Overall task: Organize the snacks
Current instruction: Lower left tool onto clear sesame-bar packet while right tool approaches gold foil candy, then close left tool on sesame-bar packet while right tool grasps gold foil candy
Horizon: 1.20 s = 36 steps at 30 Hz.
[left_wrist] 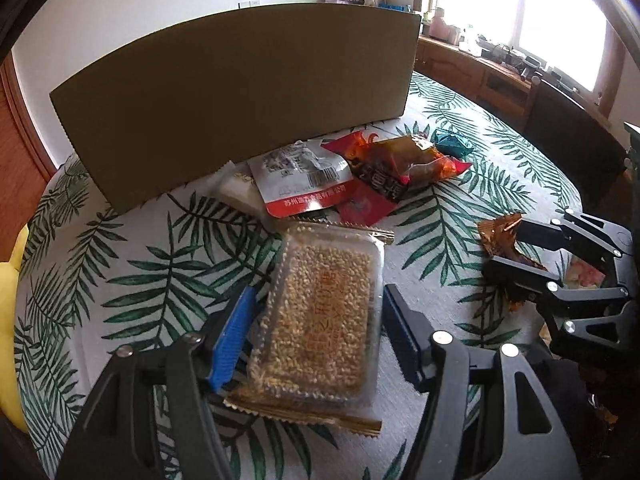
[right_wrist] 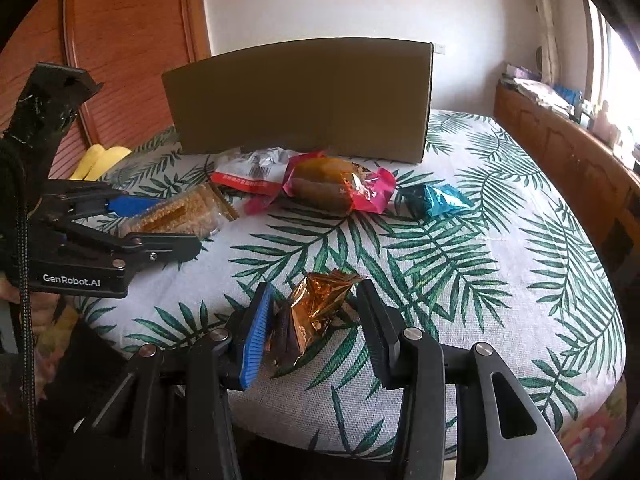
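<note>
A clear pack of grain bars [left_wrist: 324,320] lies on the leaf-print tablecloth [left_wrist: 140,280]. My left gripper [left_wrist: 320,292] stands open around it, with a blue pad and a black finger close to its two long sides. The right wrist view shows this gripper [right_wrist: 176,224] at the left with the same pack [right_wrist: 180,216] between its fingers. A crumpled gold-wrapped snack [right_wrist: 320,312] sits between the fingers of my right gripper [right_wrist: 316,286], which is shut on it. From the left wrist this gripper [left_wrist: 502,246] shows at the right, holding the gold wrapper [left_wrist: 498,230].
A tall cardboard box [right_wrist: 304,100] stands at the back of the table. In front of it lie a white-and-red packet [left_wrist: 304,176], a red-and-brown packet [left_wrist: 400,164], a pink-wrapped cake [right_wrist: 336,188] and a teal-wrapped snack [right_wrist: 436,200]. A wooden cabinet [right_wrist: 560,160] runs along the right.
</note>
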{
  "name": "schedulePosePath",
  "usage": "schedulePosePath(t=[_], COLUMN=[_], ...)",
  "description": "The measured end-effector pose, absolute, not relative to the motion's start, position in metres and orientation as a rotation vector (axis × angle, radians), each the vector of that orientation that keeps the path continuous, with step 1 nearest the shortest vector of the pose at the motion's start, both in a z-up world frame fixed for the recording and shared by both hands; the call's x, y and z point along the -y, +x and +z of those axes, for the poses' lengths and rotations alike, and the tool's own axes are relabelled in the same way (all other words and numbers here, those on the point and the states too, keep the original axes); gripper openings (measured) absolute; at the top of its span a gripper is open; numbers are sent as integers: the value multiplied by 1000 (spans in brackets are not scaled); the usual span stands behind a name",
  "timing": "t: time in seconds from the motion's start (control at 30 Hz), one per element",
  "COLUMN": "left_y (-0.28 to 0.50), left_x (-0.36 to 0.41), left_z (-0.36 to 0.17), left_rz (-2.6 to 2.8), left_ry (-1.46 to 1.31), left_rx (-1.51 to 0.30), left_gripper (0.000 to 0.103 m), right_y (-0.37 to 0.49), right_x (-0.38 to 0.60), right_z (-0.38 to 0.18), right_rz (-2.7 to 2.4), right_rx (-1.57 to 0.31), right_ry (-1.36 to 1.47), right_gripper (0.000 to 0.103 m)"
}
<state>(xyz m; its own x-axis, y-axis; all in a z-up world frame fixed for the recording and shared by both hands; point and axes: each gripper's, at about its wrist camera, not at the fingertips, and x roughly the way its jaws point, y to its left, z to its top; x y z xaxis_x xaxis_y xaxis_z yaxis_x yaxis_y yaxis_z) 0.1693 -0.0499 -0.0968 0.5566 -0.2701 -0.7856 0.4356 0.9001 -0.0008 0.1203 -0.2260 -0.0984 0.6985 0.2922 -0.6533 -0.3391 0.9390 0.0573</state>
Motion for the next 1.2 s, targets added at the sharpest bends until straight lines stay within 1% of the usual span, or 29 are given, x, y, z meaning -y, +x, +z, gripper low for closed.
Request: schedulePosePath(t=[0.03, 0.13, 0.37, 0.9, 1.0, 1.1, 1.13, 1.17, 1.2], left_y=[170, 172, 171, 175, 178, 175, 173, 172, 171], left_x=[50, 49, 44, 40, 44, 46, 46, 47, 48], left_z=[-98, -99, -102, -99, -98, -95, -94, -93, -93], left_rz=[-415, -412, -371, -409, -434, -447, -453, -459, -459], left_ry=[200, 194, 173, 202, 212, 216, 218, 219, 221], left_rx=[-887, -876, -859, -896, -904, -893, -886, -885, -884], left_gripper=[74, 76, 88, 90, 87, 72, 59, 52, 50], right_y=[120, 120, 120, 120, 120, 120, 120, 120, 121], right_x=[226, 226, 226, 226, 226, 227, 228, 228, 229], right_z=[-98, -98, -99, -99, -99, -98, -98, -98, -97], right_rz=[352, 352, 350, 351, 352, 357, 359, 360, 357], right_rx=[-715, -713, -711, -712, -713, -718, -720, -722, -724], right_ry=[-68, -65, -69, -70, -64, -57, -57, -58, -62], right_gripper=[44, 44, 44, 44, 44, 44, 44, 42, 40])
